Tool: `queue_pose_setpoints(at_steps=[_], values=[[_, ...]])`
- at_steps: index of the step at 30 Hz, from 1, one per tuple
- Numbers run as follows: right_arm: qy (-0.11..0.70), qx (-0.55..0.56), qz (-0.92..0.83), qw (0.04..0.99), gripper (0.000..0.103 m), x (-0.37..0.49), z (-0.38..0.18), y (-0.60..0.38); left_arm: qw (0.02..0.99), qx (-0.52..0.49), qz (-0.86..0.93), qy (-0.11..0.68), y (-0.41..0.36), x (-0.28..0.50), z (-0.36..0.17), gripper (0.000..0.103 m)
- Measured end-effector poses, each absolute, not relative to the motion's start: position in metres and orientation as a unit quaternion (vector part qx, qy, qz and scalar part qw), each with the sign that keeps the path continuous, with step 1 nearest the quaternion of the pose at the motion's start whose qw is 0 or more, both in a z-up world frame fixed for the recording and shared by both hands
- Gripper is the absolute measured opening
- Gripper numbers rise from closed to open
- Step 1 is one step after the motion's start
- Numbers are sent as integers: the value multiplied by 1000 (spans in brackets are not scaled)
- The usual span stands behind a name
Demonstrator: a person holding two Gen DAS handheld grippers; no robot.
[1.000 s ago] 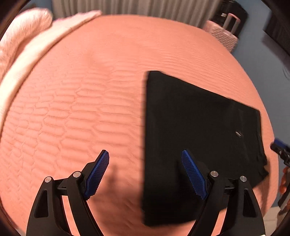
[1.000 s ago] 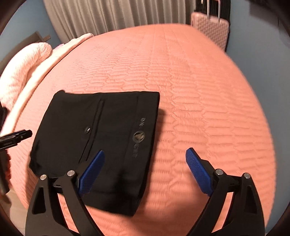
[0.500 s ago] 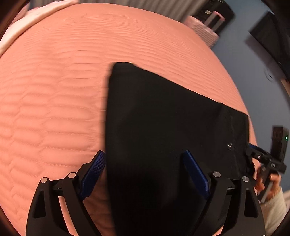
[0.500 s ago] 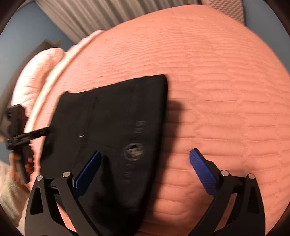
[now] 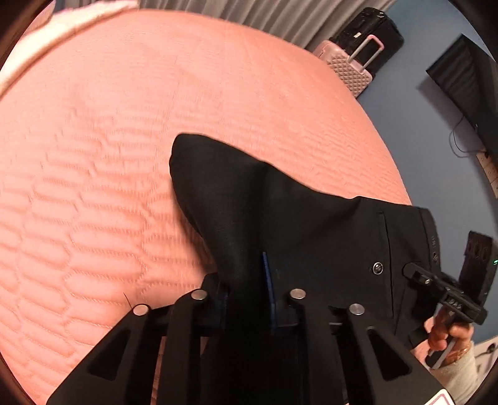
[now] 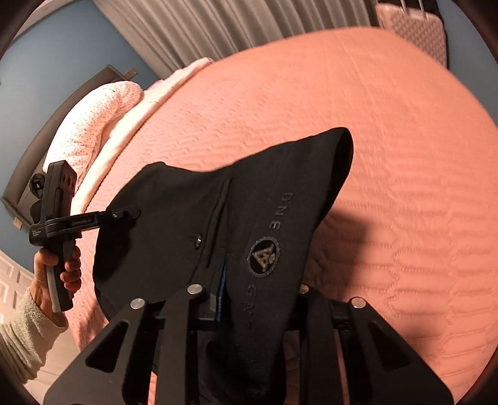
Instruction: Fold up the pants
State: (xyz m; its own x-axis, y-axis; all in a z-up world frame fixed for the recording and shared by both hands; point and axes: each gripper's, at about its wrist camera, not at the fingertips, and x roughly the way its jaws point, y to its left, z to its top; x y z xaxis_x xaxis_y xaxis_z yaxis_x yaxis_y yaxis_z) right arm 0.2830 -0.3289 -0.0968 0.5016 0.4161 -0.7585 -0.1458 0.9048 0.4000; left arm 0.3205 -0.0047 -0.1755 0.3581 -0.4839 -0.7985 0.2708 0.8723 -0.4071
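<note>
Folded black pants (image 5: 295, 224) lie on a salmon quilted bed (image 5: 93, 187). My left gripper (image 5: 246, 280) is shut on their near left edge, and the cloth rises in a ridge from its jaws. In the right wrist view the pants (image 6: 193, 202) show a round logo and a button. My right gripper (image 6: 261, 289) has the waistband side bunched between its jaws, which are closing and press on the cloth. Each wrist view also catches the other gripper: the right gripper (image 5: 412, 272) and the left gripper (image 6: 130, 213) are both at the pants' edge.
A pink suitcase (image 5: 345, 65) and a black one (image 5: 367, 28) stand past the bed's far corner, by grey curtains (image 6: 218, 28). A pale pink blanket (image 6: 93, 124) lies at the bed's left end. A hand (image 6: 56, 271) in a light sleeve holds the left gripper.
Both grippers came down onto the near edge of the pants and closed on it. The flat cloth is now pulled up into ridges at each grip.
</note>
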Motion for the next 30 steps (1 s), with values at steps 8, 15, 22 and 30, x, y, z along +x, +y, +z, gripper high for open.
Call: queue_pose_setpoints(at_steps=[8,15,22,30], values=[[417,135,158,885,20,334,-66,-331,852,-96,-241,455,-6,359,-115,10],[460,124,118,871,27,430,-113,-329,866,-61,-191,458,-22,434,-139,18],[445,109,40,888,79,392,-116,-363,888,0,-111,446,-1,417,-169,43],[428,78,-18,900,79,289,-78,-351,910,145,-13,388,-7,313,-138,50]])
